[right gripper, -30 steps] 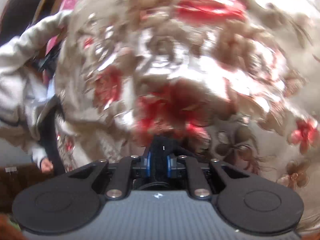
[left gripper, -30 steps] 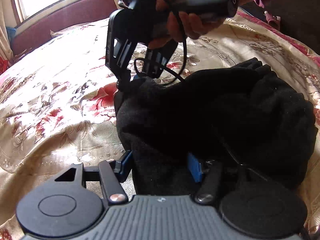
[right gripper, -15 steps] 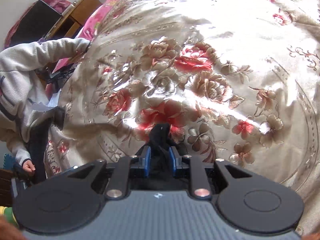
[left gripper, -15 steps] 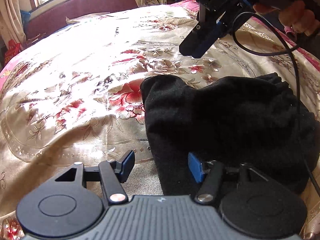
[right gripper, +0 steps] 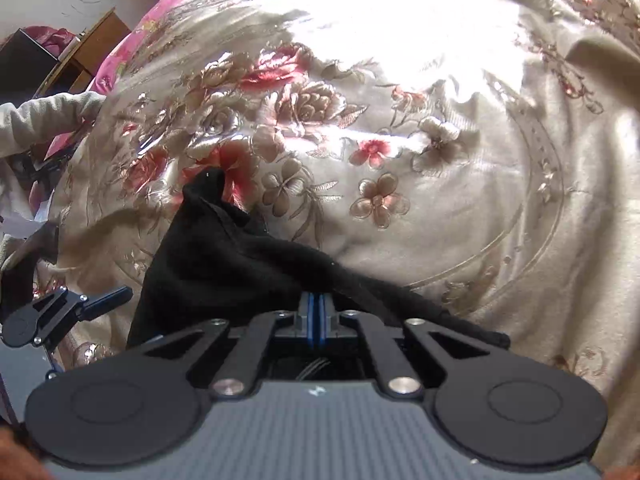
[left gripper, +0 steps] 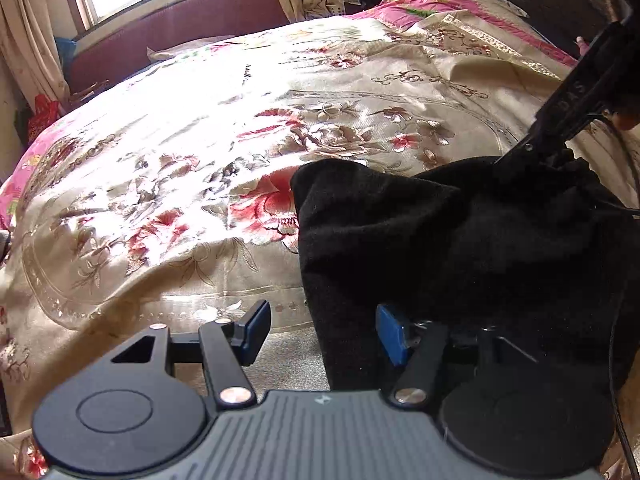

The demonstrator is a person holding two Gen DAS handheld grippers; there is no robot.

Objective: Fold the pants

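The black, soft knit pants [left gripper: 460,240] lie bunched on the near edge of the bed's shiny cream bedspread with red embroidered flowers [left gripper: 248,128]. The fabric looks thick, limp and light: it sags into folds wherever it is lifted and will not keep a crease by itself, so it is best taken at a hem, corner or waistband edge, one tong to each end.

The left tongs [left gripper: 320,332] stand open, with the pants' near edge between the blue pads; the right-hand pad rests against the cloth, the other stands clear over bare bedspread. The right tongs [right gripper: 318,312] have just been closing, and their pads now meet with a ridge of black cloth rising right at their tips, probably pinched, though the contact itself is hard to see.

The left wrist view shows the whole heap and the right tongs reaching down into its far corner. The right wrist view shows the cloth drawn up into a taut ridge, plus a cream sleeve [right gripper: 44,116] at the edge of the bed.
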